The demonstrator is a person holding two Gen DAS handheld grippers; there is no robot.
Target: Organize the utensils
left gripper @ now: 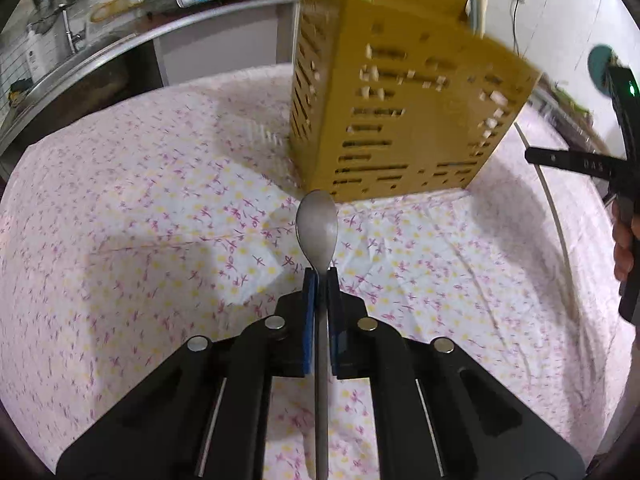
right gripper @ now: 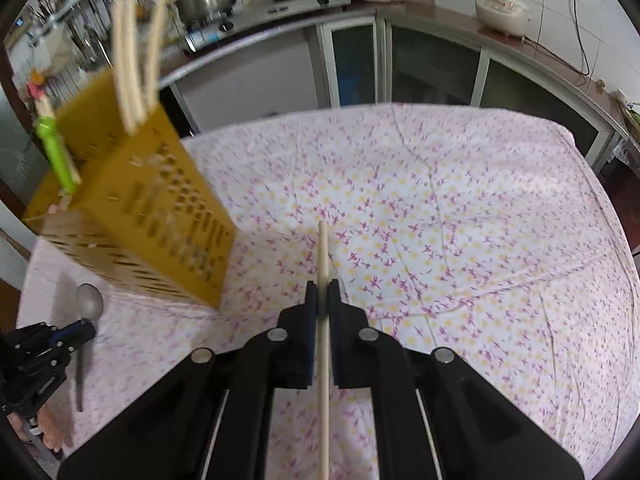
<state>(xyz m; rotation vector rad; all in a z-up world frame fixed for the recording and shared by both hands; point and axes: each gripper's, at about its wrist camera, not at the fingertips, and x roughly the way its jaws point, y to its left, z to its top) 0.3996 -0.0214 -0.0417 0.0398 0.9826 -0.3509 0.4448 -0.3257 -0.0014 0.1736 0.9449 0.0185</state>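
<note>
My left gripper (left gripper: 320, 276) is shut on a metal spoon (left gripper: 317, 228), bowl pointing forward, just in front of the base of a yellow slotted utensil holder (left gripper: 396, 120). The holder (right gripper: 140, 216) stands on the flowered tablecloth and holds several pale chopsticks (right gripper: 132, 60) and a green-handled utensil (right gripper: 56, 152). My right gripper (right gripper: 322, 288) is shut on a single wooden chopstick (right gripper: 323, 256), to the right of the holder. The left gripper (right gripper: 76, 332) with the spoon (right gripper: 90, 300) shows at the lower left of the right wrist view.
The table is covered by a white cloth with pink and yellow flowers (right gripper: 440, 220). Behind it runs a kitchen counter (right gripper: 280, 20) with a pot, a stove and a rice cooker (right gripper: 504, 12). The right gripper's body (left gripper: 624, 168) shows at the right edge of the left wrist view.
</note>
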